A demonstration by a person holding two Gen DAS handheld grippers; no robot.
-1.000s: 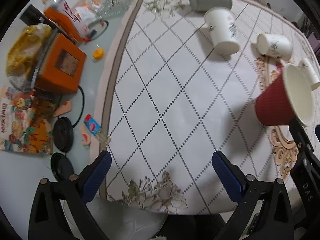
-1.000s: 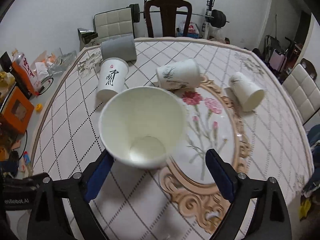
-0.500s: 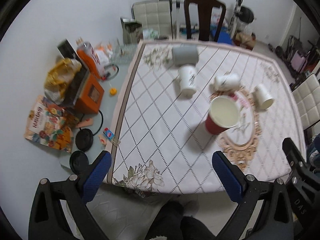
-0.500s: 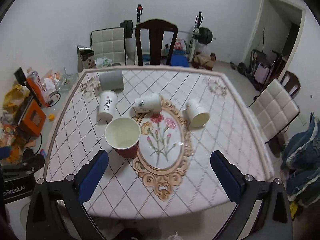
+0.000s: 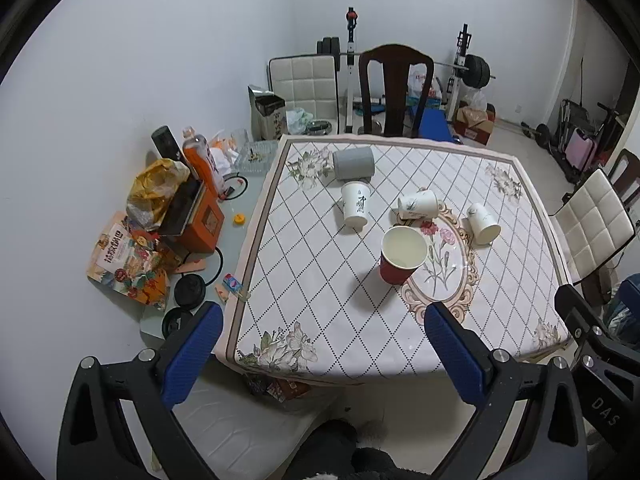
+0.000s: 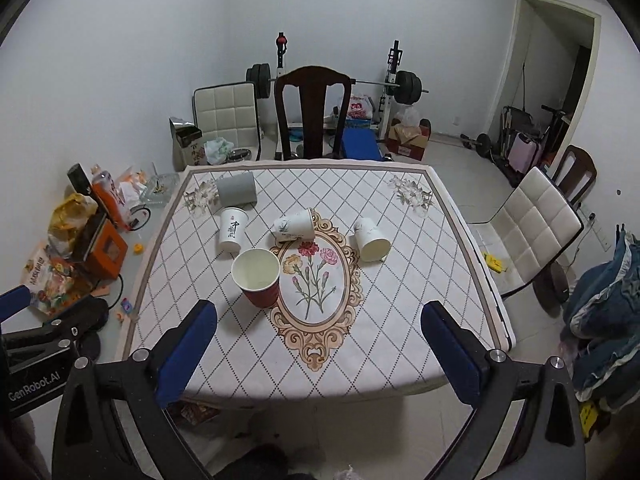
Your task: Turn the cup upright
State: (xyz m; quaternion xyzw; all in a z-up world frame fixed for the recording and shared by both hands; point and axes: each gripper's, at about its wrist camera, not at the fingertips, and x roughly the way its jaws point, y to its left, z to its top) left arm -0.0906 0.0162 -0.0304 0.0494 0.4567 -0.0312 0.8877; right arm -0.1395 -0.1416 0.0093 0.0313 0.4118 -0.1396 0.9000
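Hovering well back from the table, both tongs spread wide, empty, red cup upright

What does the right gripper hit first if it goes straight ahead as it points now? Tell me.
Probably the tablecloth near its oval floral medallion. The right gripper is open and held back from the table; the red cup sits left of that line. Depth unclear.

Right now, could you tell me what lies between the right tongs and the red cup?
Only bare tablecloth lies between the right tongs and the upright red cup, as the right wrist view shows.
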